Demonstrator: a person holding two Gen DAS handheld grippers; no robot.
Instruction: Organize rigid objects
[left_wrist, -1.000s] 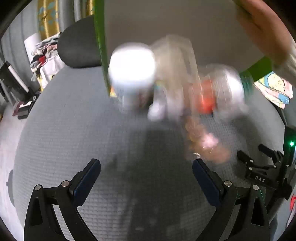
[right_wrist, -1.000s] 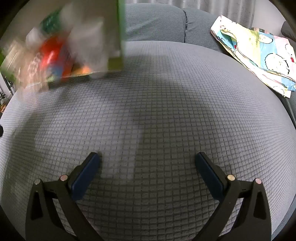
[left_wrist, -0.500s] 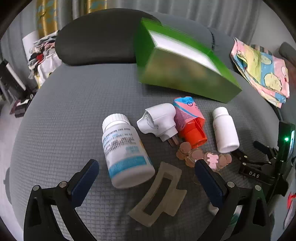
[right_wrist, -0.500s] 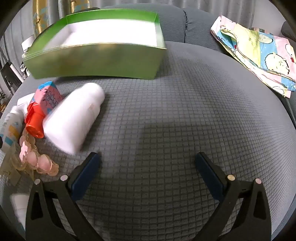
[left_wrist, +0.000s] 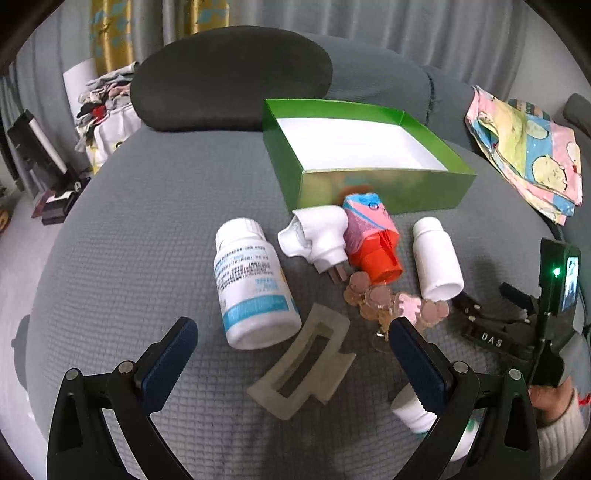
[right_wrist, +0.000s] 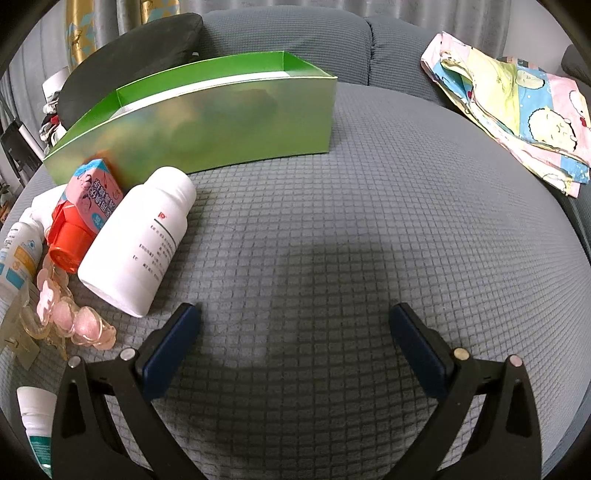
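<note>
An empty green box stands upright on the grey sofa seat. In front of it lie a large white pill bottle with a blue label, a white plug adapter, a pink and orange bottle, a small white bottle, a pink flower hair clip, a beige claw clip and another small white bottle. My left gripper is open above the beige clip. My right gripper is open over bare seat, right of the objects.
A colourful cartoon cloth lies at the right. A dark cushion sits behind the box. Piled clothes and dark items are at the far left. The right gripper's body shows at the right edge.
The green box was tipped over the seat, spilling the objects, and now stands upright and empty behind them. The objects have come to rest. Both grippers stay open.
</note>
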